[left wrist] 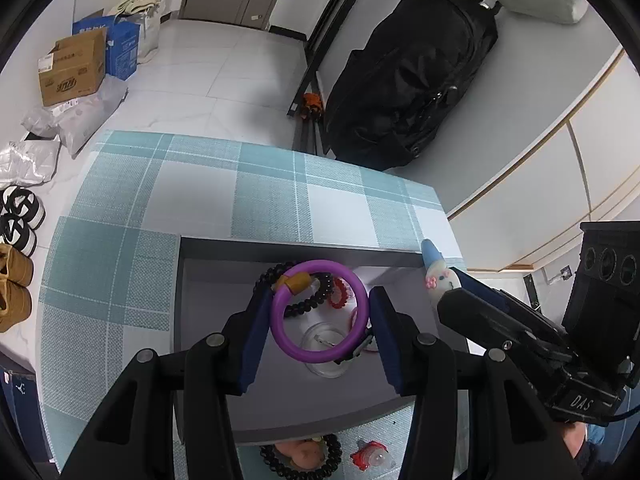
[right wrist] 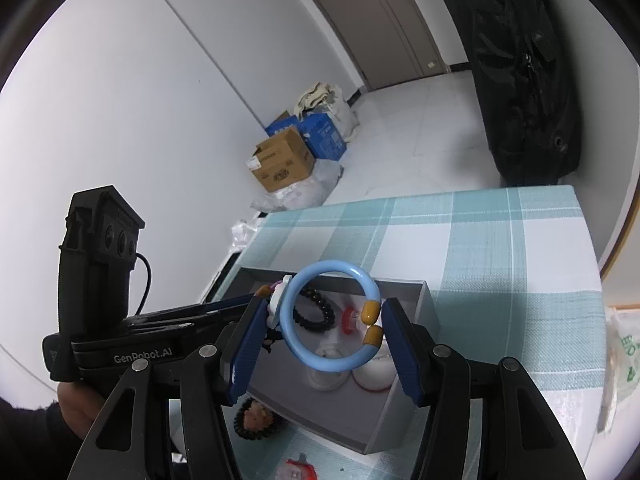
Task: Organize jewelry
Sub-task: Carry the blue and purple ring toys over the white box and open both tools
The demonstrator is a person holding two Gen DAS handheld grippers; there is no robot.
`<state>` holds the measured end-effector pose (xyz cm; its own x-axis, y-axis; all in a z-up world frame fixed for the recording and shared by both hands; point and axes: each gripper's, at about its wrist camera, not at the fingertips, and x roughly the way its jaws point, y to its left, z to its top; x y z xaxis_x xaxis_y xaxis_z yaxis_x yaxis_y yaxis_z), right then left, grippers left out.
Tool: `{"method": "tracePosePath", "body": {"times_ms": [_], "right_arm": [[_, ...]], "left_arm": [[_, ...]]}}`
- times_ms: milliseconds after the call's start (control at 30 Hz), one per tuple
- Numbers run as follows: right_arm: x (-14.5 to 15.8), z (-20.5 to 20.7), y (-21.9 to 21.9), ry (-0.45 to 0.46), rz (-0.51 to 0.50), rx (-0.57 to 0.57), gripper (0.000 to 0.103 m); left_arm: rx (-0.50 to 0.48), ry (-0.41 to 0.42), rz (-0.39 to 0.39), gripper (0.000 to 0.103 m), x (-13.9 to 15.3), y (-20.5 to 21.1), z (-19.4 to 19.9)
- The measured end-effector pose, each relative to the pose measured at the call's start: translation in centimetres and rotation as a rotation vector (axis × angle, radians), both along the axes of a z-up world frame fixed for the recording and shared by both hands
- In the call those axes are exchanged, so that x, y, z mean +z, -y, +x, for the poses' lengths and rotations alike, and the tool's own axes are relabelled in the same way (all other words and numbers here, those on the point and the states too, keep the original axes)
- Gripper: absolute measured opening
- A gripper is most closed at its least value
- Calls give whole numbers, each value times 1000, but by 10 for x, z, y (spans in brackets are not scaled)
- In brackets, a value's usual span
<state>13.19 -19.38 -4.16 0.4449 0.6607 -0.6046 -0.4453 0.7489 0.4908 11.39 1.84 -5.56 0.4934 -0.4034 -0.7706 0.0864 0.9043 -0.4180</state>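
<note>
My left gripper (left wrist: 318, 314) is shut on a purple bangle (left wrist: 280, 334) with a tan clasp, held above the open grey box (left wrist: 208, 320). My right gripper (right wrist: 324, 322) is shut on a light blue bangle (right wrist: 288, 332) with two yellow end caps, also above the grey box (right wrist: 400, 296). In the box lie a black bead bracelet (right wrist: 316, 314), a red piece (right wrist: 348, 320) and clear round cases (right wrist: 326, 376). The right gripper's fingers show in the left wrist view (left wrist: 476, 304), with the blue bangle seen edge-on and a small white charm (left wrist: 442, 280).
The box sits on a table with a teal plaid cloth (left wrist: 224, 192). In front of the box lie a black bead bracelet with a small doll (left wrist: 304, 456) and a red-and-clear item (left wrist: 370, 456). A black bag (left wrist: 408, 76), cardboard boxes (left wrist: 72, 66) and shoes (left wrist: 16, 240) stand around.
</note>
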Motion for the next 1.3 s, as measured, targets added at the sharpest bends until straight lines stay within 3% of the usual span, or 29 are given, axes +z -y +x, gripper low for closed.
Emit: {"method": "tracePosePath", "body": {"times_ms": [300,367,467,833,1000,1300], "right_arm": [[0,-3,-1,2,-18,-9,59],[2,-4,0,7,-16,-16,60],[7,-6,5,26,-8,-32,65],[14,-14,16,58,-9,-74,73],[17,-19,15,76,-20,-83,82],[19,-35,15,107,-61,-101,96]], "left_arm": [[-6,3,-20,46,3,1,1],[-21,0,-23,63,3,4,0],[-22,20,-37,67,6,4,-4],[-7,48,-10,67,13,-1,-14],[-10,74,12,67,16,-1,-22],[27,160,128,67,25,-3,-42]]}}
